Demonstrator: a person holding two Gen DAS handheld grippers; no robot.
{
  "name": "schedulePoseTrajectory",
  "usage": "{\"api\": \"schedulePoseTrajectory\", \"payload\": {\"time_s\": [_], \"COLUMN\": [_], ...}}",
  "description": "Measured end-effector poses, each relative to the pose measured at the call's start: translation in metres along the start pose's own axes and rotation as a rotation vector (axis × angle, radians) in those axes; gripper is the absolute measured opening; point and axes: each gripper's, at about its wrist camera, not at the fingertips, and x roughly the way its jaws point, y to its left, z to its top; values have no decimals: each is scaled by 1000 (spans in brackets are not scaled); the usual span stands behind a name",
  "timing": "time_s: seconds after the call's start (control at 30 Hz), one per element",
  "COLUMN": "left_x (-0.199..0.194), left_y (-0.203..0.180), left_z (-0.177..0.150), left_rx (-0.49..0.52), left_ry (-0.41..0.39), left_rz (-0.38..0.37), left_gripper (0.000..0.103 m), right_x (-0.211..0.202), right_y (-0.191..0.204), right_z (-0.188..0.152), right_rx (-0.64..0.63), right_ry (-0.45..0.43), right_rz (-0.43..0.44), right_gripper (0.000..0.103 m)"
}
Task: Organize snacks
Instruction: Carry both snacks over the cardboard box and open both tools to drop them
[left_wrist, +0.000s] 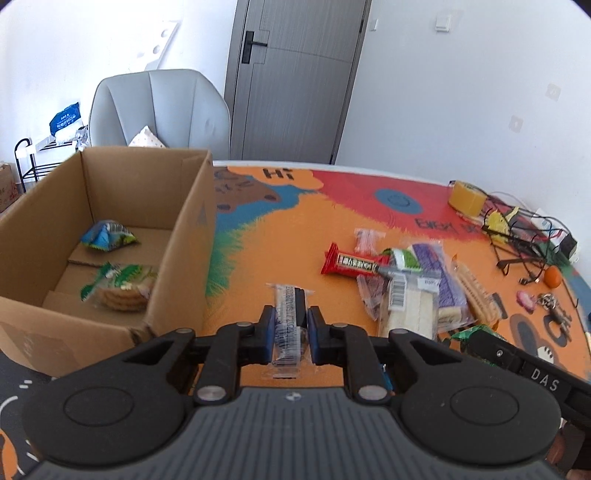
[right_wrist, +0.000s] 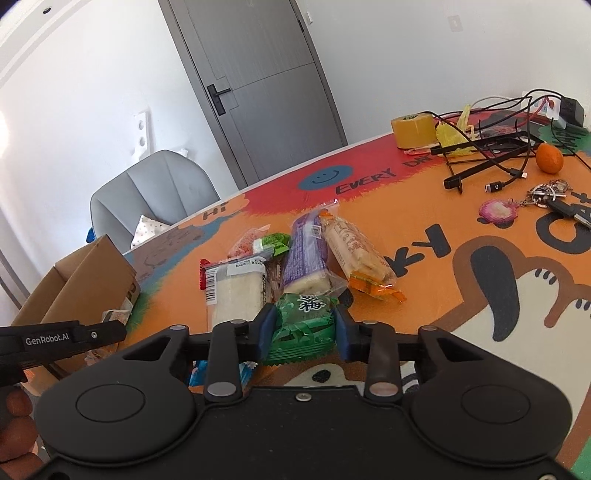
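Two snack packets (left_wrist: 114, 266) in the box (left_wrist: 177, 236); each tongs (left_wrist: 290, 325) grips one.

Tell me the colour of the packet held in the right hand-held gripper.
Green packet, white characters; the right wrist view shows it best.

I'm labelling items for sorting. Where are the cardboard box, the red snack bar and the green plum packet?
cardboard box (left_wrist: 192, 236), left wrist view, on its right outer wall.
red snack bar (left_wrist: 349, 263), left wrist view, on the middle of the wrapper.
green plum packet (right_wrist: 304, 317), right wrist view, on its printed front between the gripper fingers.
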Motion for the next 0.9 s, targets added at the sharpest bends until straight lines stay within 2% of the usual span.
{"api": "schedulePoseTrajectory", "payload": {"time_s": [0.3,0.6,0.9], "left_x": [-29,-49,-49], "left_y": [18,49,93], "left_z": [18,32,38], "left_rx": [-27,-58,-119], "left_ry": [-78,-138,-142], "left_rz": [0,36,94], "left_gripper": [17,17,17], "right_x": [-12,-12,-10], "right_y": [22,63,108], "right_z": [11,21,27], "right_rx": [-19,-64,-101], "right_ry": [-55,-81,-95], "right_rz": [53,133,197], "right_gripper": [33,33,33]}}
